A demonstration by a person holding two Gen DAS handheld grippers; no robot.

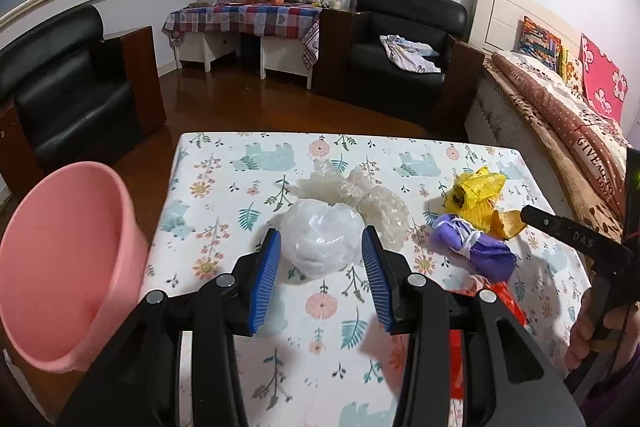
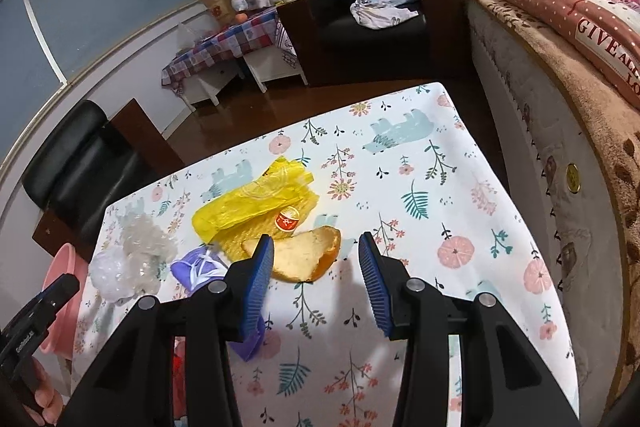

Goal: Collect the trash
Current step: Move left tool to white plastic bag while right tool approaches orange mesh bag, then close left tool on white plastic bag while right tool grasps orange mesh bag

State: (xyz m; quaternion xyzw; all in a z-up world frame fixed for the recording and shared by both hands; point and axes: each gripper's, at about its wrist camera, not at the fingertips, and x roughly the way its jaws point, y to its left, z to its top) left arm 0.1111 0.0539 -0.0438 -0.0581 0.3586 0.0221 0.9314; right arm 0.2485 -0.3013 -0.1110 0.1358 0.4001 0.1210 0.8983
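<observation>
A: Currently, the left gripper is held just above the table, with its jaws spread wide. The white bag is framed between the blue pads, but no contact is seen; nothing is gripped.

B: Noted. Where is the bag placed relative to the rest?

A: It is found near the middle of the table, touching the clear wrap behind it. The purple wad and yellow bag are set further to the right. The pink bin is seen off the table's left edge, so the left hand is judged the nearer one for a drop.

B: And the right gripper?

A: Its jaws are held moderately apart and empty. The orange peel is laid straight ahead, touching or just behind the left pad, off-centre toward that side. Its long axis is run roughly across the jaws, not along them. The yellow bag is seen just beyond it, with a small red cap resting on it.

B: What does the next move turn on?

A: For the left, a straight push forward and down is judged enough, since the bag is already centred. For the right, a shift to the left is probably needed before closing. The bag's softness is flagged: a shallow pinch may slip.
</observation>
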